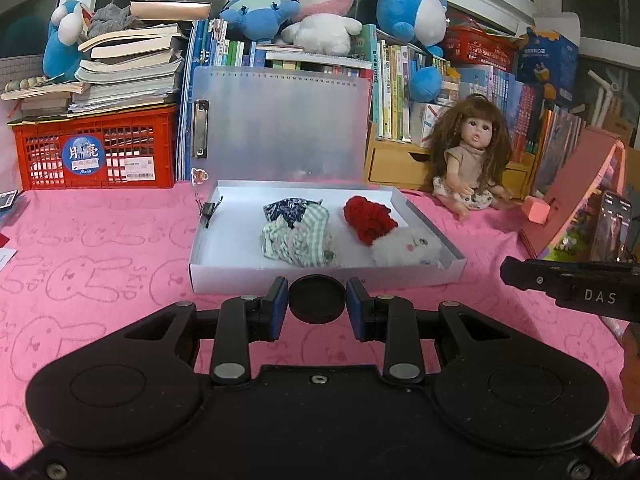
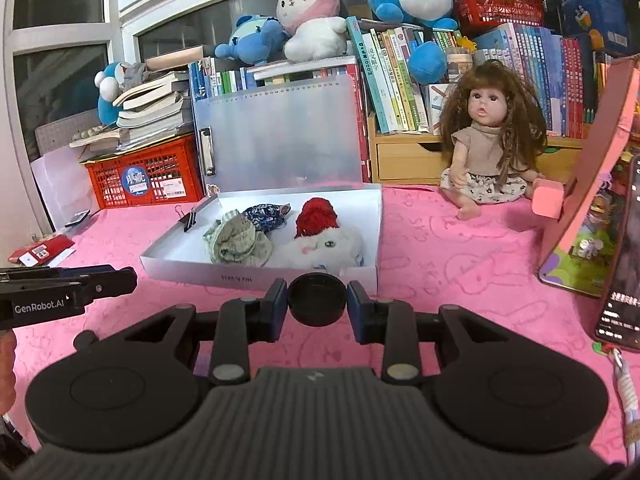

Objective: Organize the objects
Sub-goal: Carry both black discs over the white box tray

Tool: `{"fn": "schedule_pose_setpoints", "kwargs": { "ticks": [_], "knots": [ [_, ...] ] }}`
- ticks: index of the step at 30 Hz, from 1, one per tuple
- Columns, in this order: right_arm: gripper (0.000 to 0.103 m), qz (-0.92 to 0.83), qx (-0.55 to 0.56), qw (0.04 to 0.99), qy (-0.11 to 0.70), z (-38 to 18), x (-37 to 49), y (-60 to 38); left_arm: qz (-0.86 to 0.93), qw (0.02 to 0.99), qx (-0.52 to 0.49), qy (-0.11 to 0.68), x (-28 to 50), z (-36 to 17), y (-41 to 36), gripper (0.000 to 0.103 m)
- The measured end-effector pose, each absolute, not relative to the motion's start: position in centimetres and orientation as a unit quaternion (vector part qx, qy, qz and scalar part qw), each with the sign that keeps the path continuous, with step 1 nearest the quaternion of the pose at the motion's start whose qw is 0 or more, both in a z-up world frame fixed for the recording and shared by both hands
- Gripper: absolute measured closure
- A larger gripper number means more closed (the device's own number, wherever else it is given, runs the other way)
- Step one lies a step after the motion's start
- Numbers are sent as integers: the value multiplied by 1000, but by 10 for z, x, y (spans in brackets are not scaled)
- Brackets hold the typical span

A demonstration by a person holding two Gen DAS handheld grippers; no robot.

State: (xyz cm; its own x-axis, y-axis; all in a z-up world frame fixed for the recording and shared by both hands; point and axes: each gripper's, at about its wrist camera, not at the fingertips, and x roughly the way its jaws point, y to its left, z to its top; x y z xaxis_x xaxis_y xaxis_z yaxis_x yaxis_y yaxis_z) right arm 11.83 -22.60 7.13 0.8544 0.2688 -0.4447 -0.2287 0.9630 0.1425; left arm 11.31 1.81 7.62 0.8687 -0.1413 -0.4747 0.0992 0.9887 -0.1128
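Both claws grip 1 black round cap each: my left claw (image 1: 317,299) pinches a cap (image 1: 317,300), my right claw (image 2: 317,299) another cap (image 2: 317,301), above the pink counter (image 1: 100,240). Just ahead lies the open white box (image 1: 224,256) with folded clothes (image 1: 296,232) and a red-and-white plush (image 1: 384,232). Right of it, a doll (image 2: 486,148) sits.

Desk (image 1: 100,280): covered by a pink rabbit-print cloth.
Resting on it: white box (image 1: 224,276), seated doll (image 1: 472,160), red crate (image 1: 96,152).
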Motion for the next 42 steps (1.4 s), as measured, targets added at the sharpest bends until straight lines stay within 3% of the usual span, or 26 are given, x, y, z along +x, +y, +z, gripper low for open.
{"fn": "schedule_pose_setpoints", "kwargs": {
  "ticks": [18,42],
  "knots": [
    [66,137,109,938,298,63,184,-219,-53,960,-58,270,180,72,24,73],
    [66,123,103,928,337,59,246,-213,-44,950,-82,298,244,45,41,73]
  ]
}}
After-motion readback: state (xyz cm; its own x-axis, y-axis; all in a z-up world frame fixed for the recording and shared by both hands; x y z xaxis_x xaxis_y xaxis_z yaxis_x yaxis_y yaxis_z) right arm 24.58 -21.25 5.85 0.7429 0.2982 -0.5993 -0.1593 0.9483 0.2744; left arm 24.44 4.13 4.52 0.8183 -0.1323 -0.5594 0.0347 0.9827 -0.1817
